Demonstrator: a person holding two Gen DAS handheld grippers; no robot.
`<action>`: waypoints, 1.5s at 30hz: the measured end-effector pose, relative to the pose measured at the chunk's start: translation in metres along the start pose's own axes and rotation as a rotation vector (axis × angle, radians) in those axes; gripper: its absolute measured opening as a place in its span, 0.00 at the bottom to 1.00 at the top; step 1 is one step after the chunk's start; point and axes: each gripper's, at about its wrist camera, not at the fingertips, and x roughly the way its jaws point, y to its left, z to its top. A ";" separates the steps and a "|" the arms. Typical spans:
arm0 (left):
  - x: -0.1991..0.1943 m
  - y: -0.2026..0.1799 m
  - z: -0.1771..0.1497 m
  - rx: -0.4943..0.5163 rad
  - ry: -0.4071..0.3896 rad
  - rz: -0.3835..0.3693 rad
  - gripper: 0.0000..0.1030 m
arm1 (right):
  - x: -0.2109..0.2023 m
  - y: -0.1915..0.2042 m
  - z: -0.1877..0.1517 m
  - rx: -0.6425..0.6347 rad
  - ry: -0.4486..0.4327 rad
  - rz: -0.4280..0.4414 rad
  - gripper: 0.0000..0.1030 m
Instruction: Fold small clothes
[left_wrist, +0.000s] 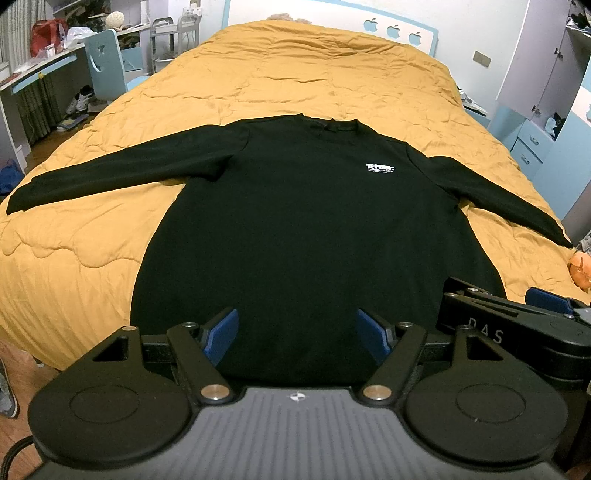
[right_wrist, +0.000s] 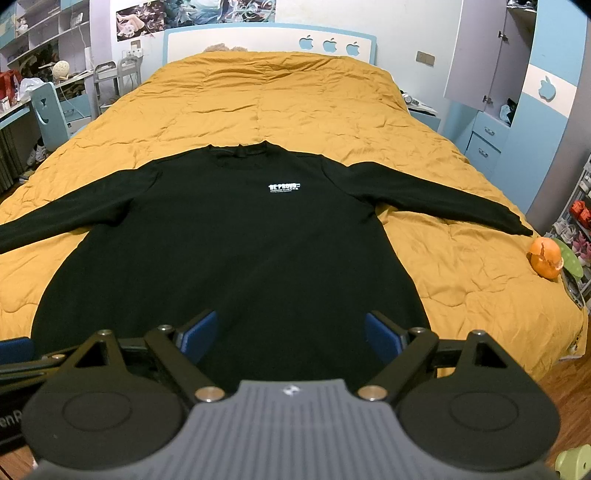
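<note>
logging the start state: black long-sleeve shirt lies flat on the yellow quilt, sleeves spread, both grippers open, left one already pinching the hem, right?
Not quite. The left gripper is open and pinching nothing: the left wrist view shows its jaws apart, nothing between them. The rest holds: black shirt flat on the yellow quilt, sleeves spread, right gripper open.
</note>
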 end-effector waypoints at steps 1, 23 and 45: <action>0.000 0.000 0.000 0.000 0.000 -0.001 0.83 | 0.000 0.000 0.000 0.000 0.000 0.000 0.80; 0.000 0.000 0.000 0.002 0.000 0.000 0.82 | -0.003 0.000 0.001 0.001 -0.004 -0.005 0.80; 0.019 0.039 0.008 -0.071 -0.015 -0.134 0.83 | 0.009 0.011 0.018 -0.042 -0.028 0.050 0.80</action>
